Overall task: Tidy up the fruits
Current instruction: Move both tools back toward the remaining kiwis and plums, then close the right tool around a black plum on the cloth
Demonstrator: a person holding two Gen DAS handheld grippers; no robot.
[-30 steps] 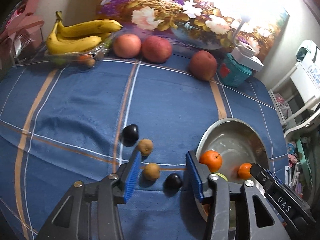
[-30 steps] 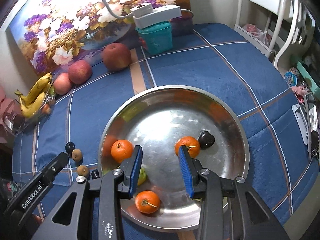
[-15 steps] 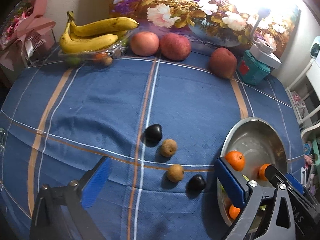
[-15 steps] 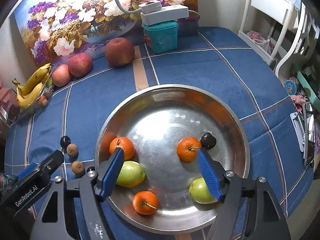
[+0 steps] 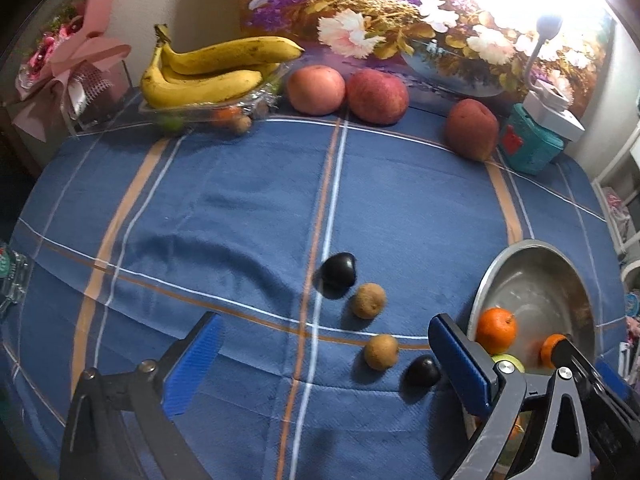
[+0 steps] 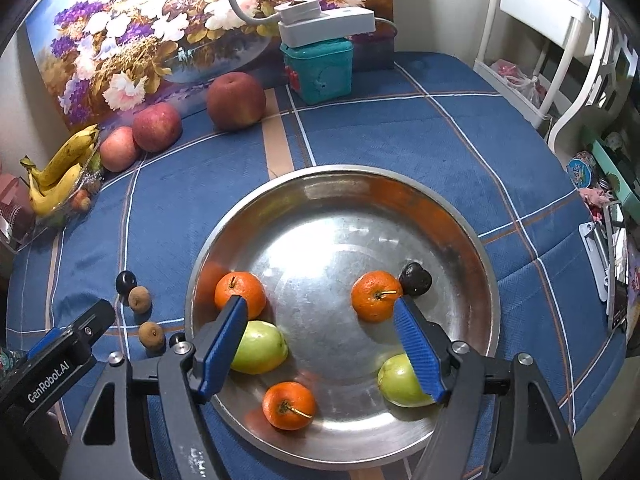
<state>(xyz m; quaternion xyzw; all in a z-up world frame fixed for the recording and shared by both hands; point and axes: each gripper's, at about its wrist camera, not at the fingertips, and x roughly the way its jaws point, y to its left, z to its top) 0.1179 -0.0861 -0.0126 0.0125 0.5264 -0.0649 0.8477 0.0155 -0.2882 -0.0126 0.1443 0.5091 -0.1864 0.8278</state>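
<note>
My right gripper (image 6: pixel 320 344) hangs over the metal bowl (image 6: pixel 472 240) with its jaws spread; they have just been opening, and nothing is pinched between them. Under it lie three oranges (image 6: pixel 240 294), two green fruits (image 6: pixel 258 346) and one dark plum (image 6: pixel 416 278), all loose in the bowl. One green fruit sits partly behind the left finger, the other partly behind the right finger.

My left gripper (image 5: pixel 324 360) is spread wide too, holding nothing, above the blue checked cloth (image 5: pixel 240 208) on the surface, just beside the bowl's rim. Ahead of its jaws four small fruits lie in a loose row on the cloth: a dark plum (image 5: pixel 339 269), a brown fruit (image 5: pixel 369 300), a second brown fruit (image 5: pixel 381 351) and a second dark plum (image 5: pixel 422 370), the last nearest the bowl and close to the right finger (image 5: pixel 464 364).

Along the far edge of the surface stand three apples (image 5: pixel 316 90) and a clear tray (image 5: pixel 192 114) with bananas (image 5: pixel 208 72) on top, towards the far left corner. A teal box (image 6: pixel 318 68) with a white lamp base (image 6: pixel 326 26) on it stands at the far edge behind the bowl, before a flower painting (image 6: pixel 160 28). A white chair (image 6: pixel 540 40) stands off the far right corner.
</note>
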